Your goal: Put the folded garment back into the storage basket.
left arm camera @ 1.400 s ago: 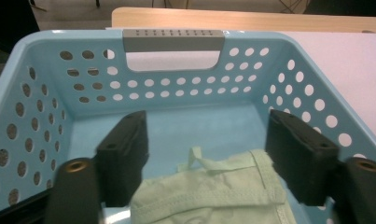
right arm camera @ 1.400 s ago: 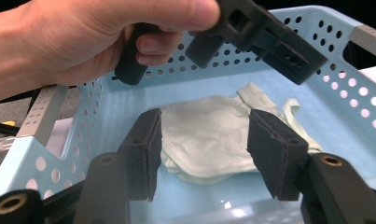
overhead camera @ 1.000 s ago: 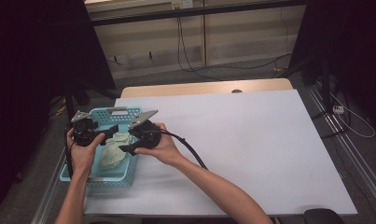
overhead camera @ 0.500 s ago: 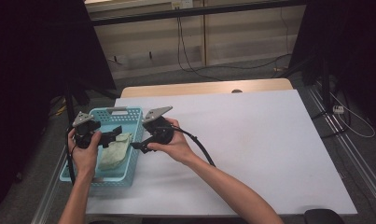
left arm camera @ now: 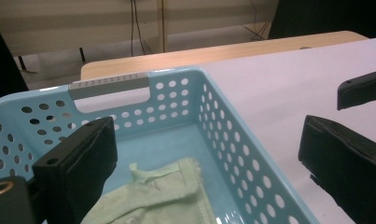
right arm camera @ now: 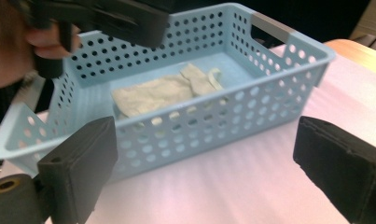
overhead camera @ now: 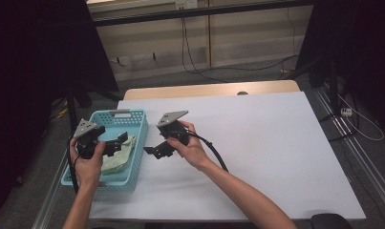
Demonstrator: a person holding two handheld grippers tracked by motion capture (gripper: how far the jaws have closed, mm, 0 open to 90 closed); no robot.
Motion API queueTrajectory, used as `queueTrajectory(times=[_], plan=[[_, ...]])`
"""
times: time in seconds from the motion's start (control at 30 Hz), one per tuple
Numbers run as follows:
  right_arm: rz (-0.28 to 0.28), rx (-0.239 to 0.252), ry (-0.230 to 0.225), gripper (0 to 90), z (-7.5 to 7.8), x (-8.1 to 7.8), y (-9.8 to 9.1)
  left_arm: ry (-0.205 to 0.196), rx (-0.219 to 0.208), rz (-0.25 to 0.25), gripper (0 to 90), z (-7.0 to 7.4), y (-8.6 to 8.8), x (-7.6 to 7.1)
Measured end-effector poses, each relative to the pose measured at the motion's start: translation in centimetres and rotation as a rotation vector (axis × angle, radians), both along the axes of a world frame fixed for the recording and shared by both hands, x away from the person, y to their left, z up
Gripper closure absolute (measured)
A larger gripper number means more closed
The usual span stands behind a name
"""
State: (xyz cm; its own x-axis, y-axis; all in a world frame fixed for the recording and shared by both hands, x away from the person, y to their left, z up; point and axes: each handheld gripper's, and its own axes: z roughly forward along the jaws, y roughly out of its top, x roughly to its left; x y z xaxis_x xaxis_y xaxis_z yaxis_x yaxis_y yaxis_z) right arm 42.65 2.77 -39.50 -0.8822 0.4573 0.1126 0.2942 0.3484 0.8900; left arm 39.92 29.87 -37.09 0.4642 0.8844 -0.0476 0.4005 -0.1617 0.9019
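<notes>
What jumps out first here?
The light blue perforated basket at the table's left edge, with a crumpled pale green cloth lying in it. The left gripper hovers open over the cloth; the right gripper sits just outside the basket's right wall over the white table, jaws apart with nothing between them.

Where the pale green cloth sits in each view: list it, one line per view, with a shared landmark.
High view: the pale green cloth lies inside the blue basket, lower left of the picture.
Left gripper view: the cloth is at bottom centre, on the basket floor.
Right gripper view: the cloth is upper centre, behind the basket's near wall.
Shared landmark: the basket's grey handle.
</notes>
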Motion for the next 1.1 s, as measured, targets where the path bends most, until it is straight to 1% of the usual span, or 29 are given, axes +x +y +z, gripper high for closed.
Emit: queueTrajectory(times=[0.03, 0.1, 0.2, 0.27, 0.3, 0.33, 0.37, 0.4, 0.47, 0.5, 0.53, 0.57, 0.63, 0.67, 0.73, 0.8, 0.83, 0.87, 0.93, 0.97, 1.0, 1.1], plan=[[-0.007, -0.013, 0.004, 6.1, -0.1, -0.3, -0.4, -0.001, -0.008, -0.019, 4.8, 0.0, -0.1, -0.4], [-0.017, -0.018, 0.005, 6.2, -0.1, -0.5, -0.7, -0.013, 0.0, -0.02, 5.1, 0.0, -0.3, -0.8], [-0.028, -0.015, 0.008, 6.2, -0.2, -0.8, -1.5, -0.022, -0.01, -0.039, 5.0, 0.1, -0.7, -1.3], [-0.033, -0.015, 0.008, 6.2, -0.2, -0.9, -1.7, -0.026, -0.015, -0.042, 5.1, 0.2, -0.9, -1.4], [-0.04, -0.02, 0.002, 6.2, -0.2, -1.1, -2.3, -0.032, -0.022, -0.043, 5.0, 0.2, -1.1, -1.6], [-0.046, -0.023, -0.001, 6.2, -0.2, -1.3, -2.6, -0.033, -0.018, -0.049, 5.0, 0.3, -1.2, -1.8], [-0.052, -0.024, -0.005, 6.2, -0.2, -1.4, -2.8, -0.045, -0.021, -0.058, 5.0, 0.3, -1.6, -2.1], [-0.056, -0.028, -0.003, 6.2, -0.2, -1.5, -3.1, -0.048, -0.019, -0.063, 5.0, 0.4, -1.8, -2.3], [-0.064, -0.027, -0.007, 6.3, -0.2, -1.7, -3.6, -0.053, -0.02, -0.075, 5.0, 0.5, -2.2, -2.6], [-0.067, -0.023, -0.006, 6.3, -0.2, -1.9, -3.9, -0.052, -0.036, -0.074, 5.0, 0.5, -2.4, -2.8], [-0.07, -0.023, -0.011, 6.3, -0.3, -2.0, -4.1, -0.057, -0.039, -0.077, 5.0, 0.4, -2.5, -3.0], [-0.077, -0.026, -0.017, 6.3, -0.3, -2.1, -4.4, -0.059, -0.041, -0.076, 5.0, 0.3, -2.7, -3.2], [-0.082, -0.032, -0.023, 6.3, -0.4, -2.5, -4.9, -0.059, -0.037, -0.092, 5.0, 0.3, -2.9, -3.4], [-0.085, -0.032, -0.019, 6.3, -0.4, -2.6, -5.2, -0.058, -0.047, -0.092, 4.9, 0.3, -3.0, -3.6], [-0.097, -0.027, -0.02, 6.3, -0.5, -2.7, -5.8, -0.062, -0.05, -0.093, 4.9, 0.2, -3.1, -3.8], [-0.11, -0.028, -0.02, 6.3, -0.5, -2.9, -6.2, -0.062, -0.08, -0.102, 5.0, 0.1, -3.2, -4.2], [-0.116, -0.027, -0.02, 6.4, -0.5, -2.9, -6.5, -0.059, -0.073, -0.103, 5.0, 0.0, -3.3, -4.4], [-0.119, -0.027, -0.024, 6.4, -0.5, -3.1, -6.7, -0.064, -0.064, -0.099, 5.0, 0.0, -3.4, -4.6], [-0.121, -0.025, -0.025, 6.4, -0.5, -3.2, -6.9, -0.064, -0.062, -0.094, 5.0, -0.1, -3.4, -4.8], [-0.128, -0.023, -0.024, 6.4, -0.6, -3.5, -7.3, -0.057, -0.061, -0.099, 5.1, -0.1, -3.4, -4.9], [-0.129, -0.023, -0.025, 6.4, -0.6, -3.7, -7.6, -0.055, -0.029, -0.106, 5.2, -0.2, -3.6, -5.2], [-0.136, -0.036, -0.03, 6.3, -0.9, -4.2, -8.3, -0.061, -0.032, -0.106, 5.2, -0.4, -3.7, -5.7]])
